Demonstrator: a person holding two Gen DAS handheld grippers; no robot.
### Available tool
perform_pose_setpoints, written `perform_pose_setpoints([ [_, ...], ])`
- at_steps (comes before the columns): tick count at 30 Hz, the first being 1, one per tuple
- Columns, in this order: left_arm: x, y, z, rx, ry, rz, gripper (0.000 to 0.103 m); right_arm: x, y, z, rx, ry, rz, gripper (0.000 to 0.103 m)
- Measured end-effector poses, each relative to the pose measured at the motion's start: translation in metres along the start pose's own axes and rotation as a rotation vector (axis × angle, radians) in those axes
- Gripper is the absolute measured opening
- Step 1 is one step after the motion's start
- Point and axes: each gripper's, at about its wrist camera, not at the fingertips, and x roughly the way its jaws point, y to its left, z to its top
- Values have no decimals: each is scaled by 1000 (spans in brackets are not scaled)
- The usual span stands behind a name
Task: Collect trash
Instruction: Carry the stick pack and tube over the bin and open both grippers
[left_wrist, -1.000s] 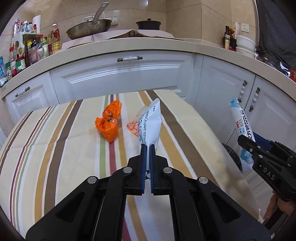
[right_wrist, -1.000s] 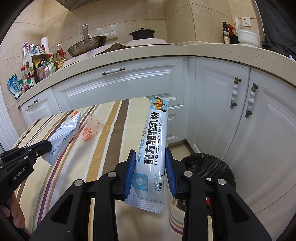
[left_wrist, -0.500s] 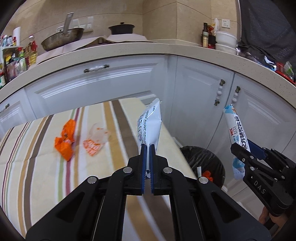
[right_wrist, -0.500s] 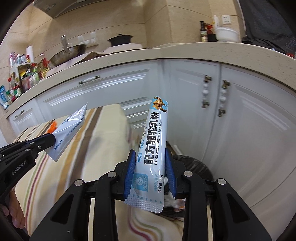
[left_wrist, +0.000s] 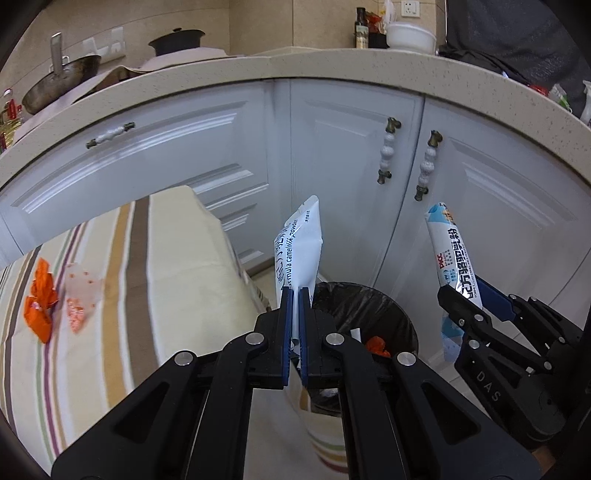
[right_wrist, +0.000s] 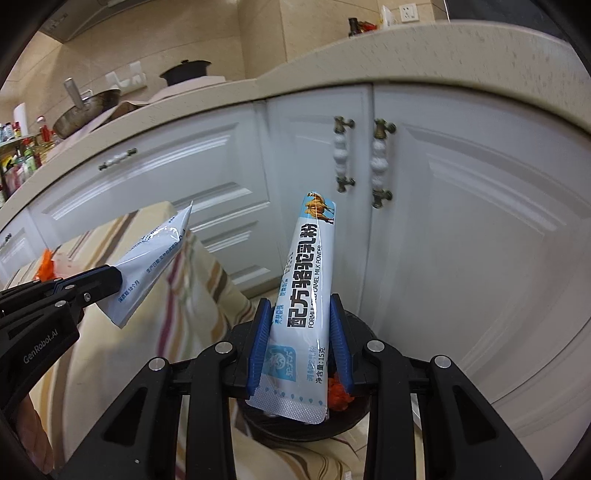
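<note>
My left gripper (left_wrist: 295, 295) is shut on a flat white milk powder sachet (left_wrist: 298, 247), held upright over the near rim of the black-lined trash bin (left_wrist: 391, 310). My right gripper (right_wrist: 300, 306) is shut on a long blue-and-white camel milk powder sachet (right_wrist: 308, 273), above the same bin (right_wrist: 354, 410). Each gripper shows in the other's view: the right one (left_wrist: 458, 295) with its sachet (left_wrist: 448, 251), the left one (right_wrist: 110, 277) with its sachet (right_wrist: 155, 258). An orange wrapper (left_wrist: 40, 299) and a clear wrapper with orange print (left_wrist: 79, 295) lie on the striped table (left_wrist: 177, 280).
White cabinet doors (left_wrist: 351, 177) with beaded handles stand right behind the bin. The bin holds orange and white scraps (left_wrist: 376, 343). A curved counter (left_wrist: 295, 62) above carries a pan, a pot and bottles. The table's corner is left of the bin.
Both grippers have swung right, off the table toward the bin, each still holding its sachet. The bin is now directly below them and the table wrappers have slid to the left edge.
</note>
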Motion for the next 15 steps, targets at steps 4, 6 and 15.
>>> perform_pose_setpoints([
  [4,18,-15,3,8,18,-6,4,16,-12,-1,16,16,-6,32],
  [6,28,-22,4,12,35,-10,4,21,-17,-1,21,21,-7,32],
  [15,56,-31,15,-11,102,-43,17,46,-38,-1,58,30,-13,50],
])
